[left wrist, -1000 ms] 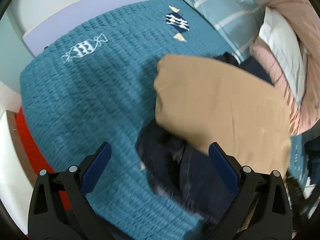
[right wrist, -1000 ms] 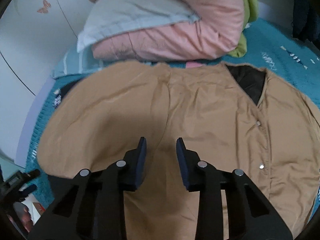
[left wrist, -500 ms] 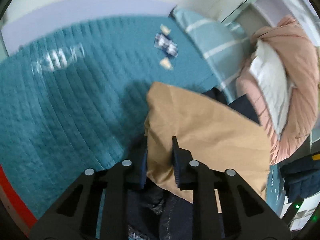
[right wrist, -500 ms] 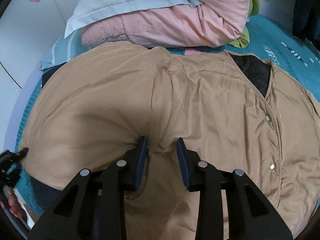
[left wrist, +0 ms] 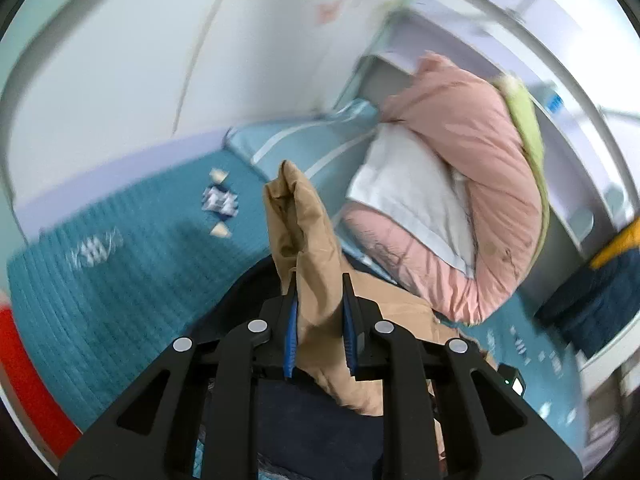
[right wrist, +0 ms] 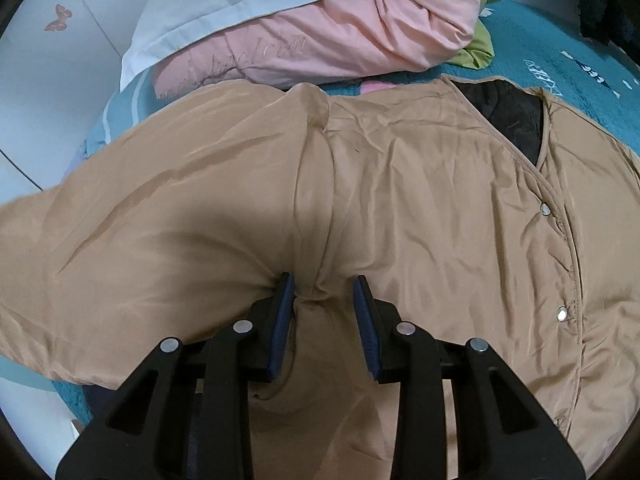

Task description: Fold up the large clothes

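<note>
A tan padded jacket (right wrist: 420, 208) with snap buttons and a black lining lies spread on the teal bedspread (right wrist: 560, 52). My right gripper (right wrist: 323, 292) is shut on a pinch of the jacket where the sleeve meets the body. My left gripper (left wrist: 319, 292) is shut on the end of the jacket's sleeve (left wrist: 308, 232), which stands lifted above the bed between the fingers. Dark blue clothes (left wrist: 316, 420) lie under the jacket.
A pink quilt (left wrist: 472, 208) with a white pillow (left wrist: 408, 196) is piled at the head of the bed; it also shows in the right wrist view (right wrist: 320, 28). A striped light-blue pillow (left wrist: 304, 148) lies by the white wall. Dark clothes (left wrist: 600, 300) hang at right.
My left gripper closed on the jacket's sleeve end and lifted it up off the bed, tilting upward. My right gripper stayed shut on the jacket and pushed slightly forward.
</note>
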`<state>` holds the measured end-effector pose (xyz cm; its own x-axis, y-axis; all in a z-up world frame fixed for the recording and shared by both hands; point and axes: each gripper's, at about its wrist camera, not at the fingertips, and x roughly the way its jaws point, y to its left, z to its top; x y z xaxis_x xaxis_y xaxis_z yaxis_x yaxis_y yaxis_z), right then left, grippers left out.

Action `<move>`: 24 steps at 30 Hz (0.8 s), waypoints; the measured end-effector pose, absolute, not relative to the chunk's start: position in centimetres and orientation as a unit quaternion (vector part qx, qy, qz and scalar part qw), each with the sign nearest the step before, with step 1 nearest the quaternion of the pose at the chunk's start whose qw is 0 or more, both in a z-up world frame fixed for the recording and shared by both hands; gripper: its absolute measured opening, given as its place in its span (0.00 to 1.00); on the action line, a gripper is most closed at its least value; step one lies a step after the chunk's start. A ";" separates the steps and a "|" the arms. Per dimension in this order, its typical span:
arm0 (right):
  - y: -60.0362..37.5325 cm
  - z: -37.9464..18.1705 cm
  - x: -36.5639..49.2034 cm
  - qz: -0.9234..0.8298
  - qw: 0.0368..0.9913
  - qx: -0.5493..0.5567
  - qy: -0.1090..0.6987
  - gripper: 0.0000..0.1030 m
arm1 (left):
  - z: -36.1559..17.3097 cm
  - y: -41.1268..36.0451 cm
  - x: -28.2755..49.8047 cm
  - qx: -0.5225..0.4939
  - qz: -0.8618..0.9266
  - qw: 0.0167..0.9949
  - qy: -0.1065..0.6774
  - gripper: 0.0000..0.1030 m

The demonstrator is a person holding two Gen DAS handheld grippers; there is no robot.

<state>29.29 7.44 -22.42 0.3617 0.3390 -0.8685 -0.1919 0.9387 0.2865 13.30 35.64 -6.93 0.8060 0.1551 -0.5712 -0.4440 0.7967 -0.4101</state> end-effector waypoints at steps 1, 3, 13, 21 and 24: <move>7.1 -22.6 29.3 0.164 0.818 0.072 0.546 0.30 | -6.1 34.4 13.7 -0.257 0.158 0.917 0.261 0.18; 6.4 -23.2 29.3 0.170 0.808 0.084 0.557 0.30 | -4.6 31.8 14.1 -0.233 0.151 0.926 0.258 0.18; 0.3 -24.2 27.2 0.183 0.785 0.092 0.584 0.30 | -0.7 18.4 18.2 -0.141 0.092 0.952 0.255 0.18; -13.4 -20.5 26.1 0.093 0.834 0.120 0.530 0.30 | -3.5 3.7 23.1 -0.029 0.052 0.957 0.283 0.18; -19.3 -18.8 26.1 0.034 0.850 0.146 0.505 0.30 | -6.0 -1.4 25.3 -0.009 0.028 0.949 0.313 0.18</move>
